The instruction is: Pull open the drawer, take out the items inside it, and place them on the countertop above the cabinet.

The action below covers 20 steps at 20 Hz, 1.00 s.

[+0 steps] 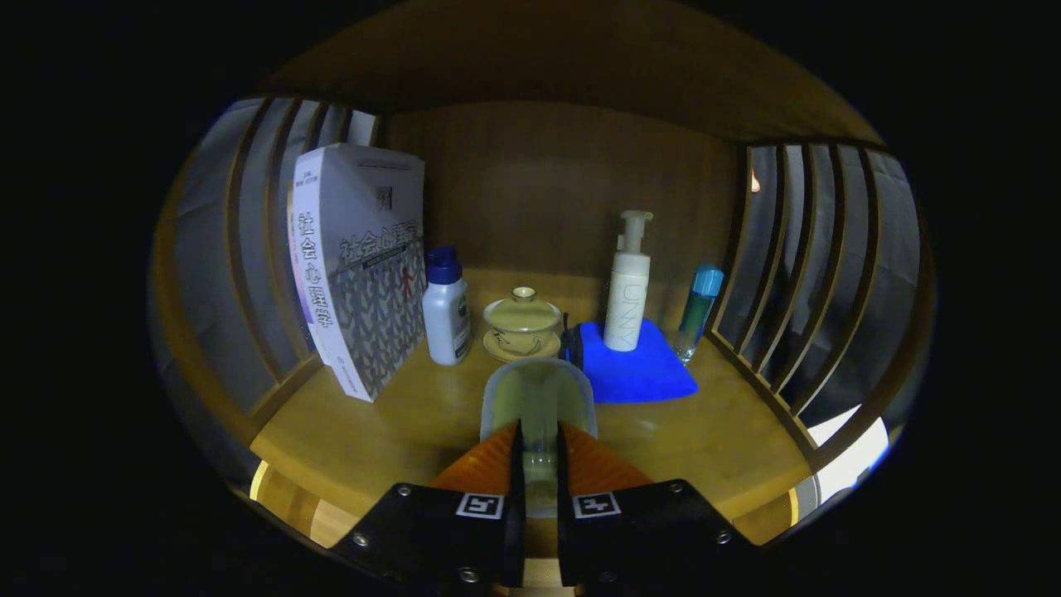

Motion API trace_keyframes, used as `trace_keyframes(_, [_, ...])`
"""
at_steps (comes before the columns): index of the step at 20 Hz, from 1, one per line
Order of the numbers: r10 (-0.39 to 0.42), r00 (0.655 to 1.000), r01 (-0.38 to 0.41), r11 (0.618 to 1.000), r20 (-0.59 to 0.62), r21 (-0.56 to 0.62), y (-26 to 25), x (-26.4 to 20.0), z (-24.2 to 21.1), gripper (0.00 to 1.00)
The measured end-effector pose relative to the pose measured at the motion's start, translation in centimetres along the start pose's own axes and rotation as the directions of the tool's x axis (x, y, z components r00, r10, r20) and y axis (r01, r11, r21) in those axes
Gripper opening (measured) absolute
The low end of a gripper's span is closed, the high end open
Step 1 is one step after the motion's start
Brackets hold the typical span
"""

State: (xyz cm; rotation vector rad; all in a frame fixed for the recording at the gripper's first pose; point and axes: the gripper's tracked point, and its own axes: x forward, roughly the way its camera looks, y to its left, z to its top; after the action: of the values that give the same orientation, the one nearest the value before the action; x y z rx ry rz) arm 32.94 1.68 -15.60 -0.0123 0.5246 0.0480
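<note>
Placing step under way. Tongs (pixel 539 439) clamped on wall of clear cup (pixel 537 398), held above wooden surface (pixel 398 431), just before lidded teacup (pixel 522 325) and blue cloth (pixel 638 373). Next: lower cup upright, release.

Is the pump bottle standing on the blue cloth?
Yes, the pump bottle stands upright on the blue cloth, beyond the gripper.

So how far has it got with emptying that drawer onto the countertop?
Several things already stand on the wooden countertop: a white book, a blue-capped white bottle, a lidded teacup and a pump bottle on a blue cloth. The gripper holds a clear plastic cup, not yet released. The drawer's remaining contents cannot be judged.
</note>
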Motion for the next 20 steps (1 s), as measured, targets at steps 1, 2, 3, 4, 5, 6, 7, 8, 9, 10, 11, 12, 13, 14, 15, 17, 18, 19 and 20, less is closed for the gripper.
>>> trace_keyframes(1, [0.0,1.0,0.0,1.0,-0.003,0.017,-0.1,0.4,0.1,0.18])
trace_keyframes(2, [0.008,1.0,-0.008,1.0,-0.002,0.024,-0.1,0.7,0.1,0.2])
trace_keyframes(3, [0.015,1.0,-0.015,1.0,0.001,0.021,0.0,1.0,0.1,0.22])
trace_keyframes(4, [0.015,1.0,-0.015,1.0,-0.008,0.015,-0.1,1.3,-0.2,0.23])
trace_keyframes(5, [0.026,1.0,-0.026,1.0,-0.009,0.016,0.0,1.4,-0.5,0.25])
trace_keyframes(6, [0.046,0.999,-0.046,0.999,-0.002,0.018,0.6,1.5,-0.4,0.27])
trace_keyframes(7, [0.058,0.998,-0.059,0.998,0.017,0.019,0.9,1.3,-0.1,0.38])
trace_keyframes(8, [0.056,0.997,-0.057,0.998,0.045,0.02,0.8,0.9,0.5,0.5])
trace_keyframes(9, [0.05,0.996,-0.053,0.998,0.073,0.031,0.7,0.1,1.0,0.61])
trace_keyframes(10, [0.052,0.994,-0.057,0.997,0.092,0.051,0.8,-0.9,1.2,0.73])
trace_keyframes(11, [0.055,0.992,-0.064,0.995,0.118,0.078,0.9,-2.0,1.5,0.84])
trace_keyframes(12, [0.055,0.986,-0.071,0.993,0.16,0.097,0.9,-3.4,2.0,0.96])
trace_keyframes(13, [0.048,0.977,-0.071,0.992,0.207,0.103,0.6,-5.3,2.5,0.96])
trace_keyframes(14, [0.037,0.967,-0.064,0.993,0.252,0.099,0.2,-7.2,2.9,0.96])
trace_keyframes(15, [0.024,0.955,-0.053,0.994,0.296,0.09,-0.1,-9.3,3.1,0.96])
trace_keyframes(17, [0.005,0.925,-0.033,0.997,0.379,0.069,-0.2,-13.3,3.5,0.95])
trace_keyframes(18, [0.002,0.911,-0.03,0.998,0.412,0.062,0.1,-15.3,3.2,0.95])
trace_keyframes(19, [0.002,0.899,-0.031,0.998,0.437,0.06,0.4,-17.1,3.0,0.95])
trace_keyframes(20, [0.005,0.888,-0.037,0.998,0.46,0.06,0.9,-18.8,2.6,0.95])
